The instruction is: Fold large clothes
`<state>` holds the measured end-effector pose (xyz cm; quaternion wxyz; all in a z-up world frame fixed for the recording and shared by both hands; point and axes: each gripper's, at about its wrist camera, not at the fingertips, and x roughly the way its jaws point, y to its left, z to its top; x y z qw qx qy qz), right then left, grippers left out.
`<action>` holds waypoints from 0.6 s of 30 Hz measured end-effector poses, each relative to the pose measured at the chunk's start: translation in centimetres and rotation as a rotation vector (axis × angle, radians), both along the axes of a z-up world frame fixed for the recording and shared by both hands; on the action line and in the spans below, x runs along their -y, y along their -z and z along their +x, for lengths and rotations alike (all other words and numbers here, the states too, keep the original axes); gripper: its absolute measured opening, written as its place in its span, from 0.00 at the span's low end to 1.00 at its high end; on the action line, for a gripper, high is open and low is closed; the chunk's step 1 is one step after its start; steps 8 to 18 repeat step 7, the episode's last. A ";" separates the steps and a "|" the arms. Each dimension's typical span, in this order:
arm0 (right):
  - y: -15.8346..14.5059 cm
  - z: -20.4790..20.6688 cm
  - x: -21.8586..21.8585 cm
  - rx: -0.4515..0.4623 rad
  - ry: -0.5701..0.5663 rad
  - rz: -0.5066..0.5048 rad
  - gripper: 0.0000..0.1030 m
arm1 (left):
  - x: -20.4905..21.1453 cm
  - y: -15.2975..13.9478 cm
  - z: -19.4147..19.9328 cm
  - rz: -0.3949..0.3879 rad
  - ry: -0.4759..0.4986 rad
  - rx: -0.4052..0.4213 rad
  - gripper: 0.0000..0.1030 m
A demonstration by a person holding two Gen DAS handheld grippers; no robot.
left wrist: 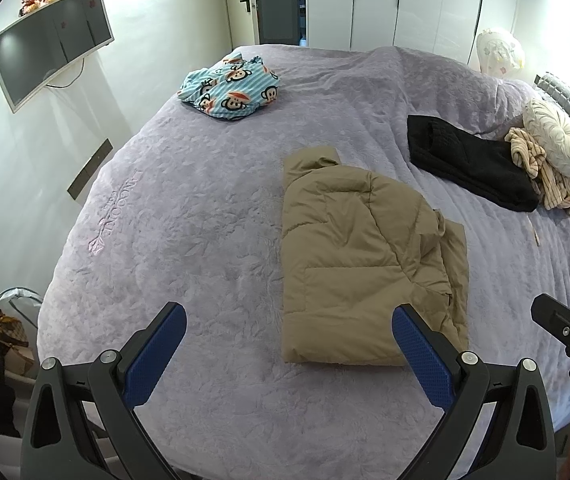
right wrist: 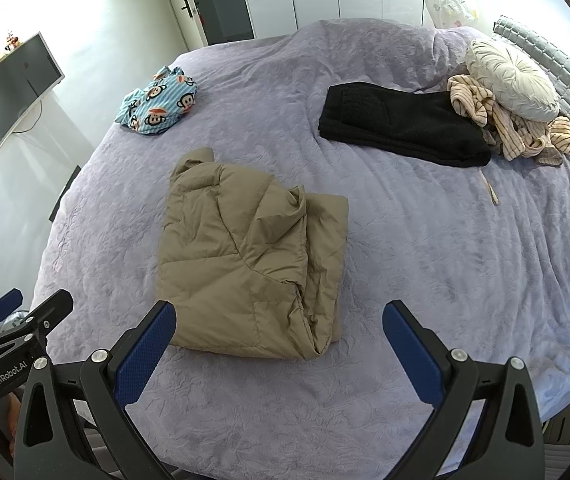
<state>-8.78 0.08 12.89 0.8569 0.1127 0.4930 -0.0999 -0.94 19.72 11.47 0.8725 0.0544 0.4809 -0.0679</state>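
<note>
A tan puffer jacket (left wrist: 365,256) lies folded into a rough rectangle on the lavender bedspread (left wrist: 205,208); it also shows in the right wrist view (right wrist: 253,264). My left gripper (left wrist: 289,320) is open and empty, above the bed just short of the jacket's near edge. My right gripper (right wrist: 279,320) is open and empty, also just short of the jacket's near edge. The right gripper's fingers show at the far right of the left wrist view (left wrist: 557,316), and the left gripper's fingers at the far left of the right wrist view (right wrist: 45,312).
A folded black garment (right wrist: 401,124) lies further back on the right, beside a striped beige garment (right wrist: 517,128) and a round cushion (right wrist: 513,80). A blue monkey-print garment (right wrist: 161,104) lies back left. A wall screen (left wrist: 49,44) hangs left; wardrobes (left wrist: 405,0) stand behind.
</note>
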 end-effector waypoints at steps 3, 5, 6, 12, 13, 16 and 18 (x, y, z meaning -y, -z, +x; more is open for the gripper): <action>0.1 0.1 -0.1 -0.001 0.001 0.001 1.00 | 0.1 -0.1 -0.2 0.001 0.001 0.005 1.00; 0.1 0.1 0.1 -0.002 -0.002 0.001 1.00 | 0.2 -0.2 -0.2 -0.003 0.005 0.006 1.00; 0.1 0.2 0.1 -0.003 -0.003 0.001 1.00 | 0.2 -0.2 -0.3 -0.004 0.006 0.005 1.00; 0.2 0.2 -0.1 -0.003 -0.002 0.001 1.00 | 0.2 -0.2 -0.3 -0.005 0.006 0.002 1.00; 0.2 0.2 -0.1 -0.003 -0.002 0.001 1.00 | 0.2 -0.2 -0.3 -0.005 0.006 0.002 1.00; 0.2 0.2 -0.1 -0.003 -0.002 0.001 1.00 | 0.2 -0.2 -0.3 -0.005 0.006 0.002 1.00; 0.2 0.2 -0.1 -0.003 -0.002 0.001 1.00 | 0.2 -0.2 -0.3 -0.005 0.006 0.002 1.00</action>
